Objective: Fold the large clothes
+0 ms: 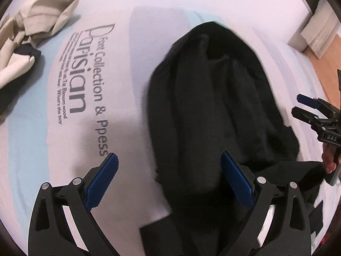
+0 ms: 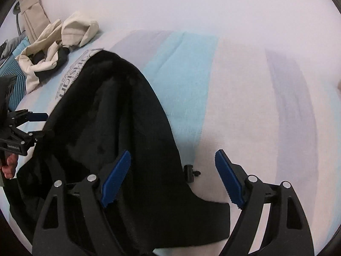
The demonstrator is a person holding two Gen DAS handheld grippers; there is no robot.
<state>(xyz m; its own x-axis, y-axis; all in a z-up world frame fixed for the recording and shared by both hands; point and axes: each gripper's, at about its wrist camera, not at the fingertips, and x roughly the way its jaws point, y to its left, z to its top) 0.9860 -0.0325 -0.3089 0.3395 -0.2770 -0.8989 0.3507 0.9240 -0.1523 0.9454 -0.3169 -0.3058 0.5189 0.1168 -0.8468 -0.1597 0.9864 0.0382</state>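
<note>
Striped bedding (image 1: 64,149) with grey lettering carries everything. Nearest, left tool (image 1: 169,179) and right tool (image 2: 172,178) hang spread wide, gripping nothing, above the crumpled black garment (image 1: 213,98). Farther off lies beige clothing (image 1: 42,15).

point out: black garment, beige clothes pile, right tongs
black garment (image 1: 213,98): left wrist view, middle of the dark bunched cloth.
beige clothes pile (image 2: 72,29): right wrist view, top fold of the crumpled heap.
right tongs (image 2: 172,179): right wrist view, midway between the open blue-padded tips.
</note>
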